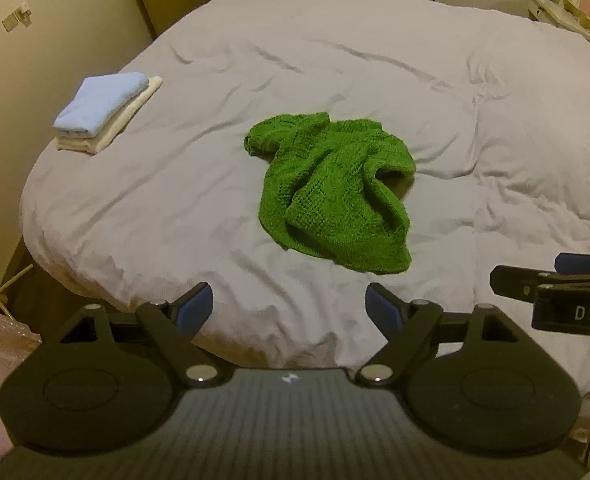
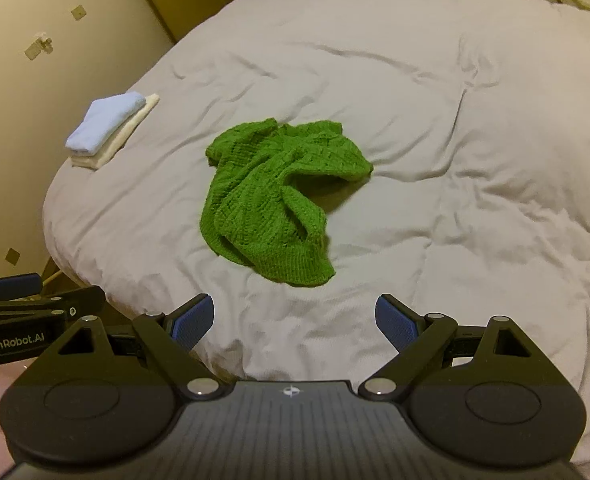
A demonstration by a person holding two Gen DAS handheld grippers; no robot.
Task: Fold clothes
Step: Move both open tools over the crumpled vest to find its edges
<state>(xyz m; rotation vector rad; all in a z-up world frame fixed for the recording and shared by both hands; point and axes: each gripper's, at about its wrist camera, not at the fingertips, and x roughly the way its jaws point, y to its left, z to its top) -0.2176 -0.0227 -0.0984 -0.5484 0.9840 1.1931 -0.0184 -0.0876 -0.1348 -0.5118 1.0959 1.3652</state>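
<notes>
A crumpled green knitted garment (image 1: 331, 192) (image 2: 275, 204) lies in a heap near the middle of a bed under a pale grey duvet (image 1: 415, 80) (image 2: 435, 100). My left gripper (image 1: 289, 308) hangs open above the duvet's near edge, short of the garment, with nothing between its blue pads (image 1: 193, 308). My right gripper (image 2: 295, 322) is also open and empty, at about the same distance from the heap. Each gripper shows at the edge of the other's view: the right one (image 1: 555, 288) at the right, the left one (image 2: 27, 300) at the left.
A stack of folded cloths, light blue on cream (image 1: 103, 110) (image 2: 109, 128), rests on the bed's far left edge. A beige wall (image 1: 23, 60) runs close along the left side. Shelves with small items (image 1: 571, 8) stand at the far right. Cupboard doors are behind the bed.
</notes>
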